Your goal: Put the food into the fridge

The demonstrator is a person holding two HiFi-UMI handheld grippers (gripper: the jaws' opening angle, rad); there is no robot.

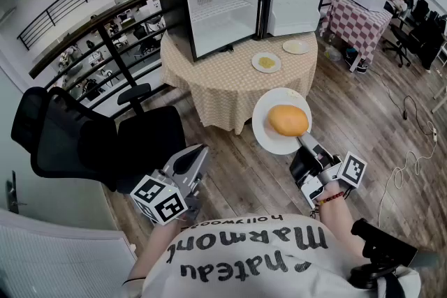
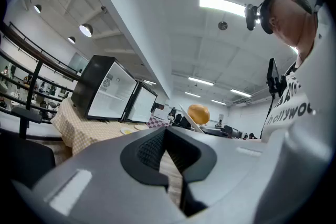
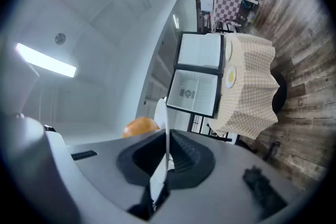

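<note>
Nearest the camera is the person's white printed T-shirt, with both arms reaching forward over a wooden floor.

The left gripper (image 1: pixel 199 158) is held level and low. Its jaws are drawn all but together, with only a thin slit between them, and nothing is in it.

The right gripper (image 1: pixel 305 141) tips slightly upward. Its 2 jaws are clamped on the near rim of a round white plate (image 1: pixel 269 139), which juts out ahead over the floor. On the plate sits a rounded golden-orange piece of food (image 1: pixel 288 120), perhaps a bun, lying loose and uncovered.

To the left stands a black office chair (image 1: pixel 70 136).

Further off is a round table under a beige checked cloth (image 1: pixel 230 91). It bears 2 small white plates, 1 with yellow food (image 1: pixel 266 62) and 1 near the far edge (image 1: pixel 295 46).

At the back of the table is a black mini fridge (image 1: pixel 223 0) with a white interior. Its door (image 1: pixel 297 0) is swung wide open. The carried plate is well apart from the fridge.

My reading of the risks:
- The plate is pinched at 1 edge only, so its weight could make it sag or twist between the pads.
- Any tilt or jolt while walking could roll the food off onto the floor.
- Reaching across the table could knock the 2 small plates.
- The carried plate's far rim could strike the fridge frame or shelf on entry.
</note>
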